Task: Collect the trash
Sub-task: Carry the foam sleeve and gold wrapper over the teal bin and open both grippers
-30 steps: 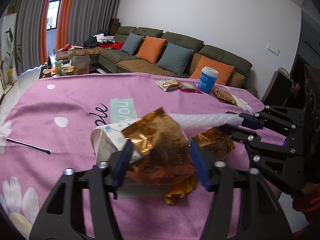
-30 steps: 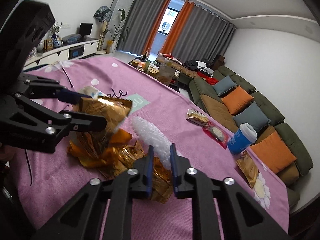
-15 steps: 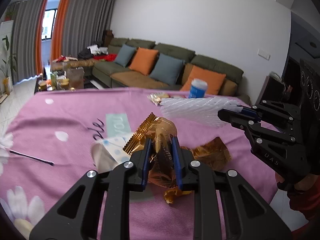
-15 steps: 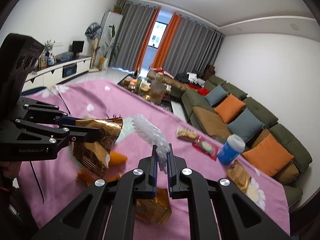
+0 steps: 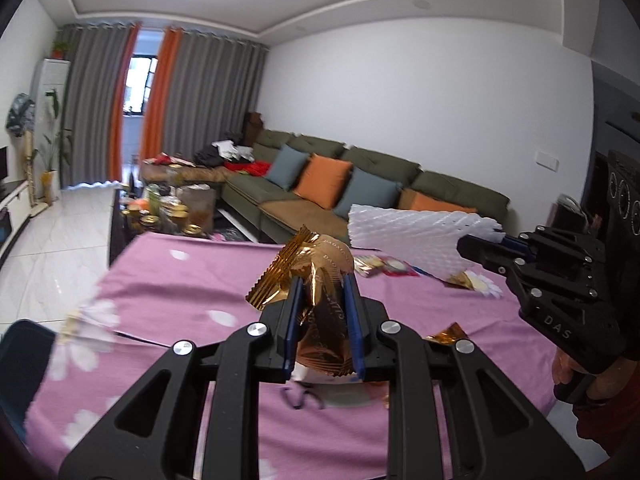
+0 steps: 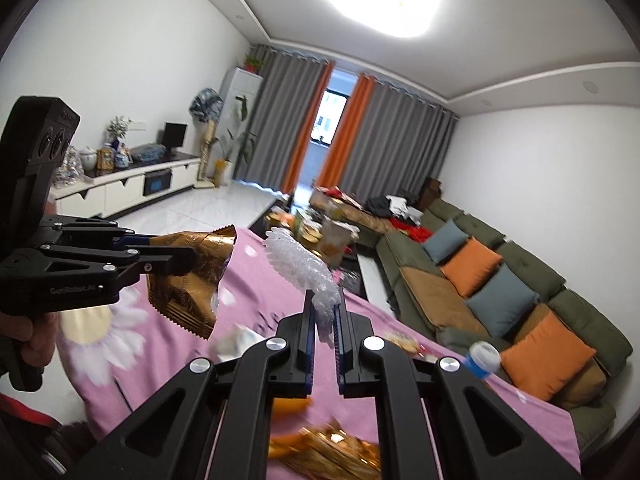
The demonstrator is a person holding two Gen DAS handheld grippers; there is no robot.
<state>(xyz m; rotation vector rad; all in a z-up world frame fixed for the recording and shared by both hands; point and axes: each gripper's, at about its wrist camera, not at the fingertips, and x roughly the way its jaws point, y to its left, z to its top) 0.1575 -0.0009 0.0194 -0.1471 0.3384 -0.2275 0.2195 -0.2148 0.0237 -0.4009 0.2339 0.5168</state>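
The left hand-held gripper (image 5: 320,304) is clamped on a crumpled gold-brown foil snack wrapper (image 5: 316,280), which is held clear above the desk covered in a pink flower-print cloth (image 5: 192,292); in the right wrist view the same wrapper (image 6: 188,280) hangs from the jaws with its serrated edge pointing down toward the desk (image 6: 256,300). To the right of that wrapper, the right hand-held gripper (image 6: 323,312) is closed on one end of a white foam mesh fruit sleeve (image 6: 300,268), which projects forward above the desk; the left wrist view shows the sleeve (image 5: 416,236) cantilevered sideways from the jaws. Further trash remains on the desk: flat gold wrappers (image 6: 332,454) below the right hand-held gripper, small snack packets (image 5: 380,266) and a blue paper cup with a white lid (image 6: 484,360) at the desk's far edge. The step in hand appears to be carrying both items to a collection point, which is not visible in either view. Maintain clamping force on both items during transport, because foil and foam are light and likely to slip. Keep the two hand-held grippers apart so the loads do not snag. Release only when directly over the receptacle.
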